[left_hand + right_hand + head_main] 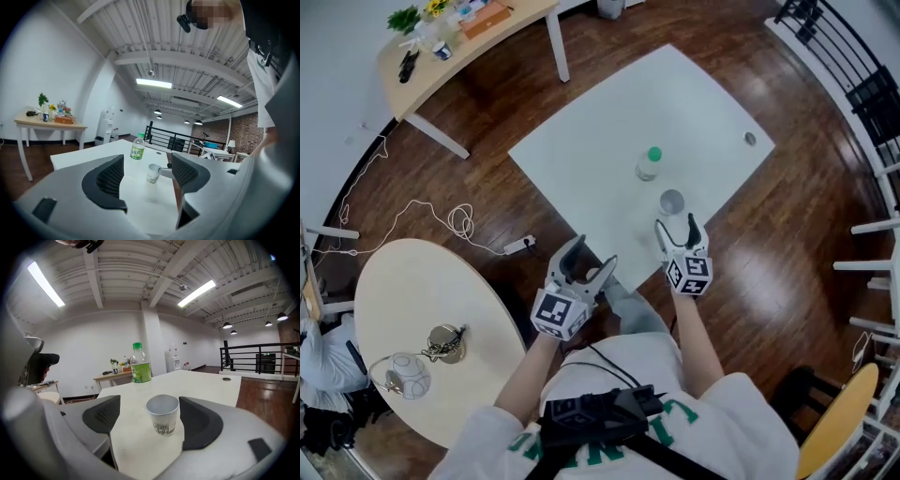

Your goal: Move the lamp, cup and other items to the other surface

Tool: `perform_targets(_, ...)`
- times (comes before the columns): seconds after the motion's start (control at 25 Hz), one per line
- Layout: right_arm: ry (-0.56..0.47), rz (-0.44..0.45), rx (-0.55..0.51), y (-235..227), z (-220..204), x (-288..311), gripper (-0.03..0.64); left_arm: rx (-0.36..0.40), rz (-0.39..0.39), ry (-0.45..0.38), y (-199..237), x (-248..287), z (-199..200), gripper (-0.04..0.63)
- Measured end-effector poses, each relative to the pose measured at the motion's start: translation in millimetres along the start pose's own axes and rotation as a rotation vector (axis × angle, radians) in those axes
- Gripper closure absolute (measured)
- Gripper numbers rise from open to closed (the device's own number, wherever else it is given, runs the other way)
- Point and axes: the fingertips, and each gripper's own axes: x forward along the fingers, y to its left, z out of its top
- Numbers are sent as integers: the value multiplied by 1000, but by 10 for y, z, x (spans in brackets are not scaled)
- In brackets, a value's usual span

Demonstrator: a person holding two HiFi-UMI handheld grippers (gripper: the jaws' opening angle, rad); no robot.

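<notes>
A white paper cup [672, 202] [163, 414] stands upright near the front edge of the white table [591, 141]. My right gripper [676, 223] [149, 405] is open, with the cup between its pads and a gap on each side. Behind the cup stands a clear bottle [649, 164] [139, 364] with a green cap. My left gripper [589, 258] [146, 161] is open and empty off the table's front corner; its view shows the bottle [137, 147] and the cup [153, 173]. The lamp [411, 375], with a white globe, lies on the round beige table [412, 281] at lower left.
A wooden desk [502, 28] with plants and small items stands at the top left. A cable and power strip [517, 247] lie on the wood floor between the tables. A black railing [844, 66] runs along the right, and a yellow chair [839, 417] is at bottom right.
</notes>
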Motion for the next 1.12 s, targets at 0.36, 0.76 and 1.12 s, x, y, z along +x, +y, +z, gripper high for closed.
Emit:
perform_targets(0.36, -41, 353, -8, 1499, 425, -663, 183, 2, 236, -141, 146, -1276, 245, 291)
perform_targets(0.76, -32, 920, -144, 3974, 484, -1110, 186, -64, 641, -262, 417, -3163, 76, 291)
perform_targets(1.12, 41, 1290, -241, 5420, 104, -1666, 187, -75, 926, -337, 351, -4305, -95, 291)
